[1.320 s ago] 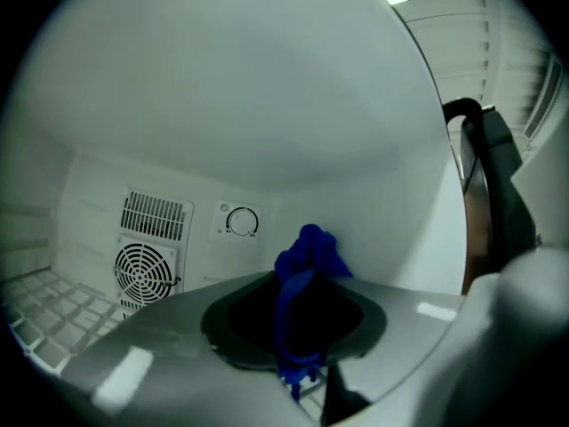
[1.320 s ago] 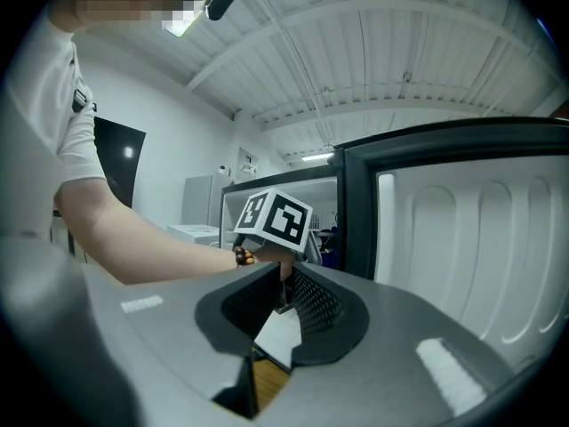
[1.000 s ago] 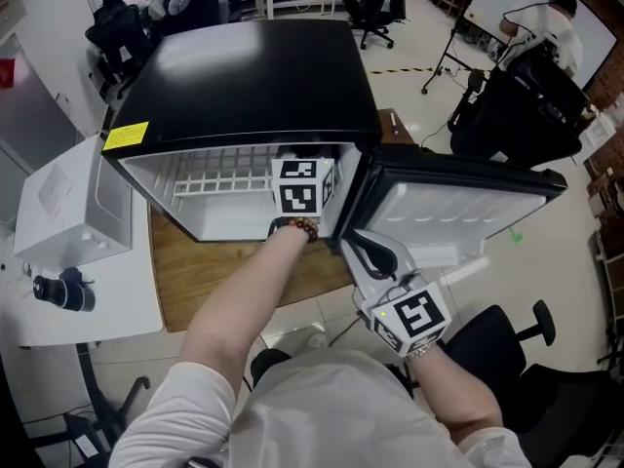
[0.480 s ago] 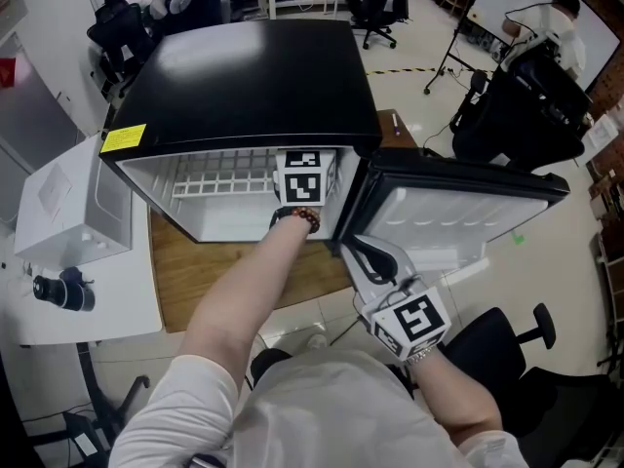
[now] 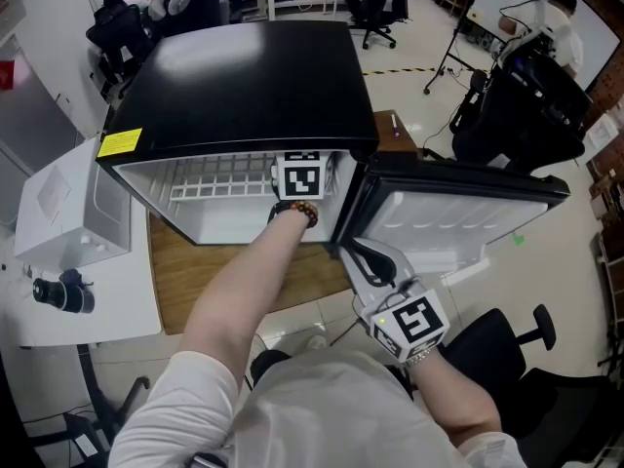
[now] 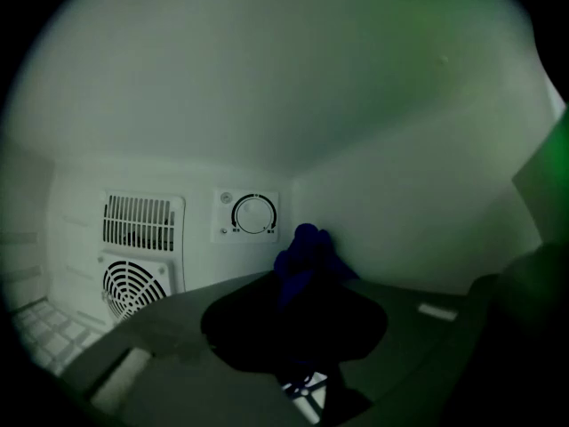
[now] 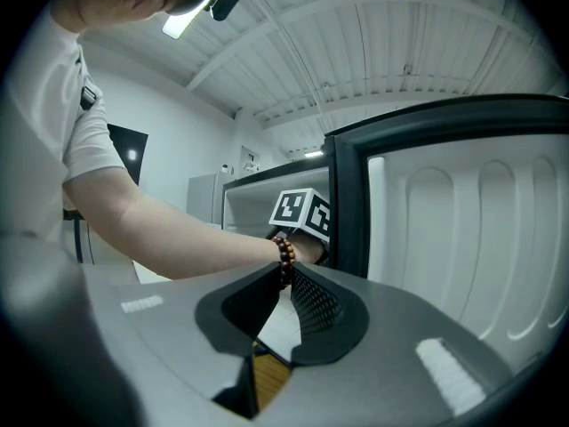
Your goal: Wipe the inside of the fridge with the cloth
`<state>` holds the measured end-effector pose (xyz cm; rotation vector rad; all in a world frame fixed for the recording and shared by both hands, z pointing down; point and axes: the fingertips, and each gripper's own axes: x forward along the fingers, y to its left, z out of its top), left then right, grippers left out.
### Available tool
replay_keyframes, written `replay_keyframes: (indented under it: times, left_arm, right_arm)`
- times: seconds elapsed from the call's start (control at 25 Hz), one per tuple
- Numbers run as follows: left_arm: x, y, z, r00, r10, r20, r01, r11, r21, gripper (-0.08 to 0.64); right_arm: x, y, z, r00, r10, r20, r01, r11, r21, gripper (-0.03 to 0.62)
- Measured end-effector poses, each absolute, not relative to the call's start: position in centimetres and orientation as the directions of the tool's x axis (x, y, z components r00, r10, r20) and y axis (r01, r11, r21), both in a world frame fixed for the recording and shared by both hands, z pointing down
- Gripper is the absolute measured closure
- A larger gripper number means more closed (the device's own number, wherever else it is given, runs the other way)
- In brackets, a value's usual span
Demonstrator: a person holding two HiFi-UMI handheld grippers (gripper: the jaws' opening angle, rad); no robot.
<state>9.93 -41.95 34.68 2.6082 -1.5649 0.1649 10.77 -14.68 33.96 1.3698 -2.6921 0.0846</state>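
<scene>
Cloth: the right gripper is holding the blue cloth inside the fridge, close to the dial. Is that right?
Not quite. The left gripper is holding the blue cloth inside the fridge, close to the dial; the left gripper view shows it pinched in the jaws. The right gripper is outside by the open door, with nothing between its jaws.

The fridge (image 5: 244,76) is glossy black on top and white inside; its door (image 5: 458,224) is black-rimmed with a white ribbed lining; a yellow sticker (image 5: 125,139) marks the top's near left corner; the cloth (image 6: 302,258) is dark blue; the far marker cube (image 5: 300,178) and the near marker cube (image 5: 416,320) are white with black square patterns; the bracelet (image 5: 295,212) has reddish-brown beads; the board (image 5: 195,281) under the fridge shows brown wood grain.
</scene>
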Motion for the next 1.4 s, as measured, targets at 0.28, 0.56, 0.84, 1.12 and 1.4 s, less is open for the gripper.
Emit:
replay_keyframes:
  times: [0.28,0.56,0.84,1.12,1.4]
  left_arm:
    - [10.0,-42.8,34.8,0.461,-0.875,0.15,-0.885,-0.465,0.008,0.482]
    - [10.0,-43.5,34.9,0.462,-0.874,0.152,-0.885,-0.466,0.017,0.482]
    - [9.1,-42.6,34.9,0.455,-0.878,0.151,-0.888,-0.459,0.009,0.477]
    - [8.2,-39.7,34.4,0.494,-0.861,0.125,-0.868,-0.497,0.005,0.472]
    - [5.4,-36.4,34.6,0.494,-0.861,0.122,-0.868,-0.497,0.003,0.469]
  right_arm:
    - [11.3,-14.9,34.2,-0.581,-0.803,0.133,-0.81,0.586,-0.006,0.549]
    - [11.5,-14.9,34.4,-0.585,-0.801,0.132,-0.809,0.588,-0.014,0.549]
    - [11.3,-14.6,34.3,-0.587,-0.799,0.131,-0.806,0.591,-0.011,0.549]
    - [9.6,-13.8,34.1,-0.607,-0.785,0.124,-0.791,0.611,-0.005,0.549]
    - [7.5,-13.2,34.1,-0.632,-0.766,0.123,-0.772,0.636,-0.002,0.546]
